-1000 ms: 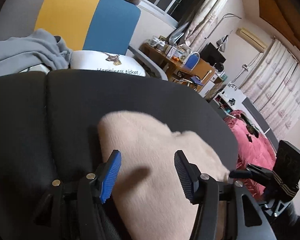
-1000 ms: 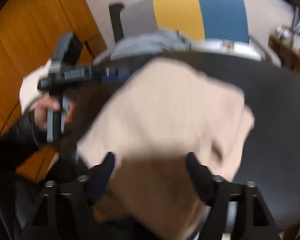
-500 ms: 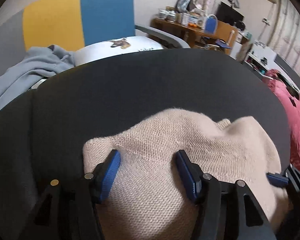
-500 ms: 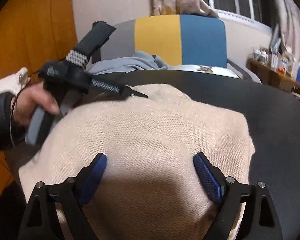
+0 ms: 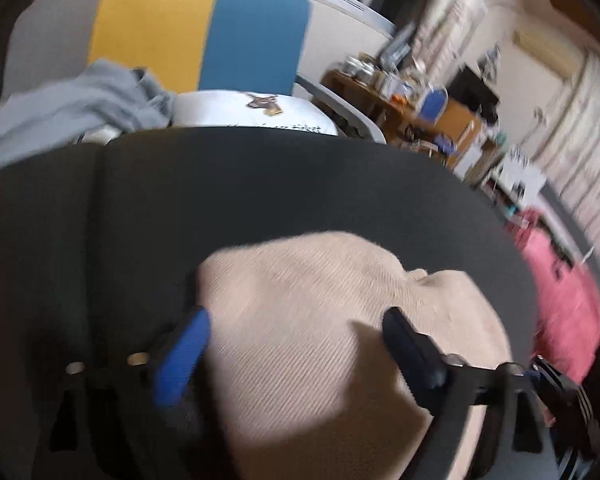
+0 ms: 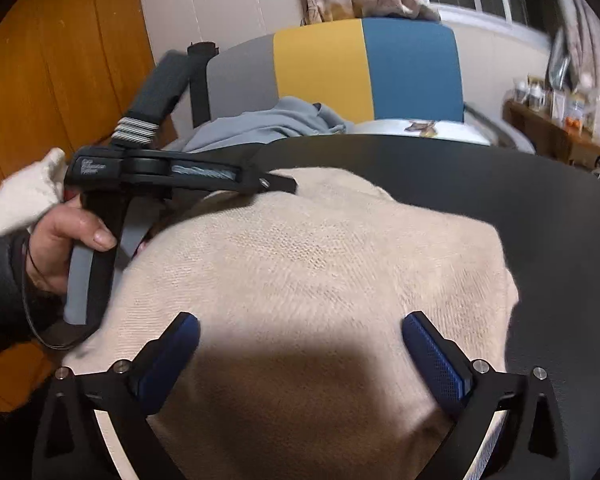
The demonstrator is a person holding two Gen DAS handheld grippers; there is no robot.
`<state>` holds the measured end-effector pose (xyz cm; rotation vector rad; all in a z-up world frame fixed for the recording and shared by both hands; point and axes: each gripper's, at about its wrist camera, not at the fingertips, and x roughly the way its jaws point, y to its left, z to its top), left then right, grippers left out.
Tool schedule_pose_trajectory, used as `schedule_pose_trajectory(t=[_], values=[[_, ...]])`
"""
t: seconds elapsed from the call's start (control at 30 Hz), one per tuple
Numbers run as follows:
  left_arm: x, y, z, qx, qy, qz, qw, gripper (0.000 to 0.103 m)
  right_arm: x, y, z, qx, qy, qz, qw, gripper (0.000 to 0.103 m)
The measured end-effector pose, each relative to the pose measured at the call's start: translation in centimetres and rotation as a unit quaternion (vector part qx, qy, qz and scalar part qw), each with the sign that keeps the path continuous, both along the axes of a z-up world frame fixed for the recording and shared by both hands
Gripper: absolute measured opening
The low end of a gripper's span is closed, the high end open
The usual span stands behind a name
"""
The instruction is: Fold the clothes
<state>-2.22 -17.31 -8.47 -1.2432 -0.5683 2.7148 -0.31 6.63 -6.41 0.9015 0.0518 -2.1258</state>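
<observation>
Right wrist view takes in the dark, smooth, rounded table (image 6: 500, 184) that carries everything, and I place the rest by it. Behind its far edge stands a chair with grey, yellow and blue fabric panels (image 6: 364, 68), a crumpled grey-blue garment (image 6: 268, 128) heaped on its seat. On the table's near half lies the task's thing, a beige knitted sweater (image 6: 320, 264), bunched into a rounded, doubled-over pad, not a neat rectangle.

My right gripper (image 6: 300, 344) hangs over the sweater's near edge, fingers spread wide and holding nothing. My left gripper (image 5: 296, 340) is over the sweater's left side, fingers likewise spread and empty; the right view shows my hand (image 6: 68, 240) on its handle.

I judge this a pause between folds, or a tidying of a finished bundle; the pictures fit both. Any further fold calls for closing on a free edge, and no clear edge shows under either pair of fingers.

Against half a second ago, the left view is tilted and blurred, and the sweater keeps its place on the table.
</observation>
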Motion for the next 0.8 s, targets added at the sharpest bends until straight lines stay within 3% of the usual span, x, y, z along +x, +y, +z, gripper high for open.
schedule_pose_trajectory(t=[0.2, 0.3, 0.43, 0.53, 0.6, 0.73, 0.8], values=[[4.5, -4.6, -1.9, 0.117, -0.031, 0.001, 0.9926, 0.090, -1.0, 7.7, 2.9, -0.087, -0.087, -0.037, 0.992, 0.103], [5.5, -5.1, -3.2, 0.163, -0.039, -0.014, 0.9857, 0.087, -1.4, 10.4, 2.0, -0.092, -0.154, -0.043, 0.983, 0.103], [5.8, -5.3, -4.0, 0.216, -0.032, -0.030, 0.9755, 0.086, -2.9, 9.8, -2.1, -0.084, -0.256, -0.026, 0.963, 0.103], [4.9, -4.7, -4.4, 0.240, -0.028, -0.053, 0.9689, 0.086, -3.8, 8.3, -3.1, -0.104, -0.269, -0.005, 0.958, 0.103], [3.9, -3.8, -5.1, 0.271, -0.034, -0.073, 0.9591, 0.086, -4.5, 7.4, -3.7, -0.140, -0.298, 0.017, 0.944, 0.103], [3.0, -2.7, -5.0, 0.252, -0.017, -0.069, 0.9649, 0.088, -4.6, 4.8, -3.7, -0.122, -0.288, 0.052, 0.948, 0.103], [3.0, -2.5, -5.1, 0.257, -0.012, -0.061, 0.9645, 0.090, -4.2, 3.8, -3.5, -0.102, -0.267, 0.053, 0.957, 0.103]])
